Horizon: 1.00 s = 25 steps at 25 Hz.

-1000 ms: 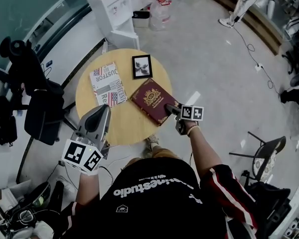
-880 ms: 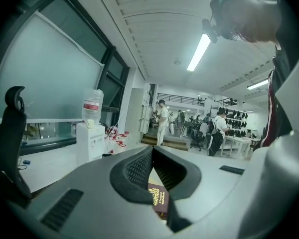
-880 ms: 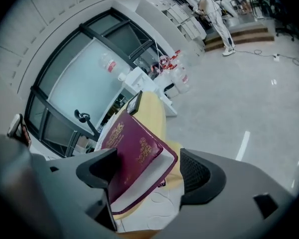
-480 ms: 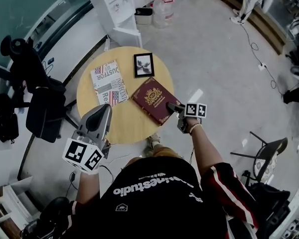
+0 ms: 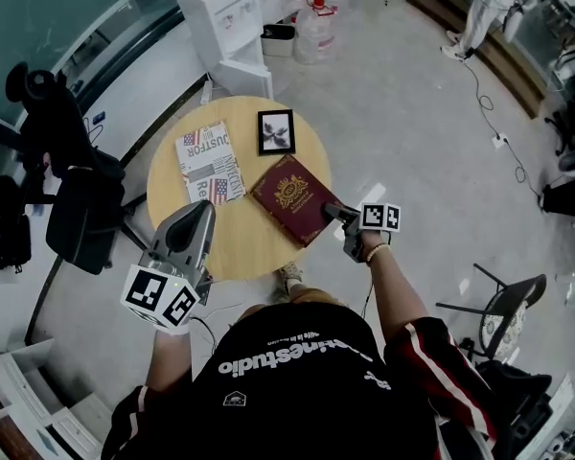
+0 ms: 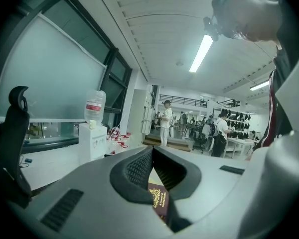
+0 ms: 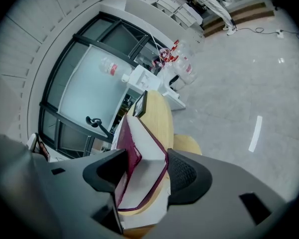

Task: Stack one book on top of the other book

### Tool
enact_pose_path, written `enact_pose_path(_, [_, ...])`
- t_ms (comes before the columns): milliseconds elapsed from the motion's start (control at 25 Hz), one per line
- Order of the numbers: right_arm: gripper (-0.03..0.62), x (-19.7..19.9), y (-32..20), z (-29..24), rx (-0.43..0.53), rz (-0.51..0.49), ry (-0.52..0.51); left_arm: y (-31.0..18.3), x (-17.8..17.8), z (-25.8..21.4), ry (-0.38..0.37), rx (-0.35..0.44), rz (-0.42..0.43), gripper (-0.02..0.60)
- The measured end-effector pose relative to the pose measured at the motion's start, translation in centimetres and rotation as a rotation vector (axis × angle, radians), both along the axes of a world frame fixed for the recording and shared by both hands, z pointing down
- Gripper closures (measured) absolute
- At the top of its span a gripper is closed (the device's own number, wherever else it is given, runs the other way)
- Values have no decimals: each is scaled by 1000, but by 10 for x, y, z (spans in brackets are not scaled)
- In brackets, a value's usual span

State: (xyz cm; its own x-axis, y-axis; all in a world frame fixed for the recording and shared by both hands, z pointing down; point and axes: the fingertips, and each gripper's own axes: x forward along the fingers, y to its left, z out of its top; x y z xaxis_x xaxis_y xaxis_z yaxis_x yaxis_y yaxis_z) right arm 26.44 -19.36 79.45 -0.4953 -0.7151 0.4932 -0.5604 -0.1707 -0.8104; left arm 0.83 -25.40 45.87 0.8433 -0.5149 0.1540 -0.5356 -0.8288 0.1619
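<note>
On the round table (image 5: 232, 247) the red book (image 5: 292, 197) lies right of the patterned book (image 5: 211, 164), its long axis running far-left to near-right. The right gripper (image 5: 331, 209), jaws just closing, clamps its near-right end. The left gripper (image 5: 204, 209) hovers near-left, closed and empty.

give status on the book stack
Right gripper just closed onto maroon book, near corner. Left gripper shut, empty. Patterned book clear; picture frame beside it.

The patterned book (image 5: 209, 164) lies left of the red book (image 5: 289, 195), with the framed picture (image 5: 275, 130) beyond it. The right gripper (image 5: 332, 210), its jaws just closing, has the red book's near corner between them.
</note>
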Motion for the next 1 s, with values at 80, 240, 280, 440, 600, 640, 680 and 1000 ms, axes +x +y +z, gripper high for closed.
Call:
enact_pose_path(80, [318, 3, 3, -2, 1, 7, -21, 2, -1, -2, 6, 5, -9, 565])
enact_pose_path(240, [327, 9, 9, -5, -8, 27, -63, 8, -6, -8, 21, 16, -36, 565])
enact_pose_path(280, [329, 10, 10, -6, -12, 31, -70, 10, -9, -10, 24, 20, -42, 565])
enact_pose_path(440, [333, 14, 13, -13, -12, 58, -83, 17, -22, -12, 29, 31, -56, 565])
enact_pose_path(600, [336, 14, 14, -25, 2, 82, -87, 25, -35, -15, 46, 34, -74, 565])
enact_pose_path(640, [336, 14, 15, -27, 5, 90, -90, 28, -38, -15, 50, 37, -73, 565])
enact_pose_path(680, [338, 13, 17, -30, 6, 96, -91, 30, -41, -15, 54, 37, -76, 565])
enact_pose_path(1000, [342, 7, 31, -43, 9, 147, -117, 49, -59, -22, 69, 56, -75, 565])
